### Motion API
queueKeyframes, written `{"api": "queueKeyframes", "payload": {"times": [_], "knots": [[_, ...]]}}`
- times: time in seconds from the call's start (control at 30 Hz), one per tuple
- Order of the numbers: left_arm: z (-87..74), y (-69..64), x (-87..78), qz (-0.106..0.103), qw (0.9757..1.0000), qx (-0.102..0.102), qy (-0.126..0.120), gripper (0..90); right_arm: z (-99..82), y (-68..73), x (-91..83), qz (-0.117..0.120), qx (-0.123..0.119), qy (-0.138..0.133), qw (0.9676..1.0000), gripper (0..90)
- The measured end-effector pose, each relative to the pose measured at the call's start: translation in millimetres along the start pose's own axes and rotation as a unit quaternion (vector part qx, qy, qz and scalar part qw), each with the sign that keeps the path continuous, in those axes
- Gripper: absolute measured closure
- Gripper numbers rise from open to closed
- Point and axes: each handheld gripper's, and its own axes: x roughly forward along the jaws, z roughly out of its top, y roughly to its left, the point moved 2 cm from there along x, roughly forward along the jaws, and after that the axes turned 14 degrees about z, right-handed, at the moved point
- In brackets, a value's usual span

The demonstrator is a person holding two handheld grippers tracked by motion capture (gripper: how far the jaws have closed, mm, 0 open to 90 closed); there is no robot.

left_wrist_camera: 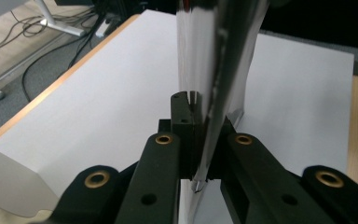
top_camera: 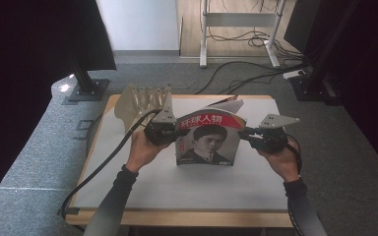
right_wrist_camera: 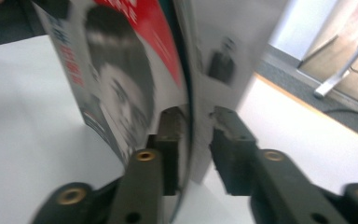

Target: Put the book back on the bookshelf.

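In the high view, a glossy magazine with a red title band and a portrait on its cover point(top_camera: 207, 140) is held upright above the white-covered counter point(top_camera: 128, 182), between the left gripper point(top_camera: 163, 132) and the right gripper point(top_camera: 256, 136). In the left gripper view, the fingers point(left_wrist_camera: 182, 119) are clenched on the magazine's edge. In the right gripper view, the fingers point(right_wrist_camera: 230, 135) stand apart around the magazine's pages, one on each side, without pressing.
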Motion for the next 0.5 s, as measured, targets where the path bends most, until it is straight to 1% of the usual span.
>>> {"api": "queueKeyframes", "payload": {"times": [0.03, 0.07, 0.1, 0.13, 0.2, 0.27, 0.3, 0.33, 0.37, 0.4, 0.43, 0.47, 0.5], "knots": [[-0.5, 1.5, -1.3, -0.002, 1.0, -0.003, -0.002, 86.8, -8.2, -4.3, -0.7, -0.008, 0.014, 0.002, 0.9999, 59.8], [-0.9, 3.1, -3.0, -0.002, 1.0, -0.006, -0.003, 86.8, -8.2, -4.3, -0.7, -0.008, 0.014, 0.002, 0.9999, 59.8], [-1.5, 6.4, -6.3, -0.005, 0.9999, -0.009, -0.001, 86.8, -16.5, -7.8, 0.2, -0.019, 0.026, 0.007, 0.9994, 54.0], [-1.5, 6.4, -6.3, -0.005, 0.9999, -0.009, -0.001, 86.8, -16.5, -7.8, 0.2, -0.019, 0.026, 0.007, 0.9994, 54.0], [-2.0, 9.1, -10.0, -0.005, 0.9999, -0.013, 0.001, 86.9, -24.4, -10.1, 2.6, -0.028, 0.037, 0.009, 0.9989, 47.4], [-3.3, 11.4, -13.4, -0.002, 0.9999, -0.016, 0.003, 86.8, -32.0, -11.8, 6.0, -0.033, 0.043, 0.013, 0.9984, 41.8], [-5.2, 14.5, -16.8, 0.0, 0.9998, -0.022, 0.002, 86.9, -39.7, -12.7, 10.5, -0.03, 0.047, 0.017, 0.9983, 35.3], [-5.2, 14.5, -16.8, 0.0, 0.9998, -0.022, 0.002, 86.9, -39.7, -12.7, 10.5, -0.03, 0.047, 0.017, 0.9983, 35.3], [-6.2, 16.1, -18.7, 0.0, 0.9997, -0.025, 0.002, 86.9, -43.6, -12.5, 13.3, -0.03, 0.05, 0.019, 0.9981, 32.8], [-7.1, 17.4, -20.5, 0.001, 0.9996, -0.028, 0.001, 86.9, -51.7, -12.6, 19.1, -0.034, 0.052, 0.025, 0.9977, 25.4], [-7.8, 18.6, -22.8, 0.003, 0.9996, -0.03, 0.0, 86.9, -51.7, -12.6, 19.1, -0.034, 0.052, 0.025, 0.9977, 25.4], [-8.4, 19.7, -25.1, 0.004, 0.9995, -0.031, -0.001, 86.9, -59.8, -12.8, 25.2, -0.039, 0.057, 0.03, 0.9972, 19.7], [-8.8, 20.9, -27.4, 0.004, 0.9994, -0.033, -0.001, 86.9, -59.8, -12.8, 25.2, -0.039, 0.057, 0.03, 0.9972, 19.7]]}}
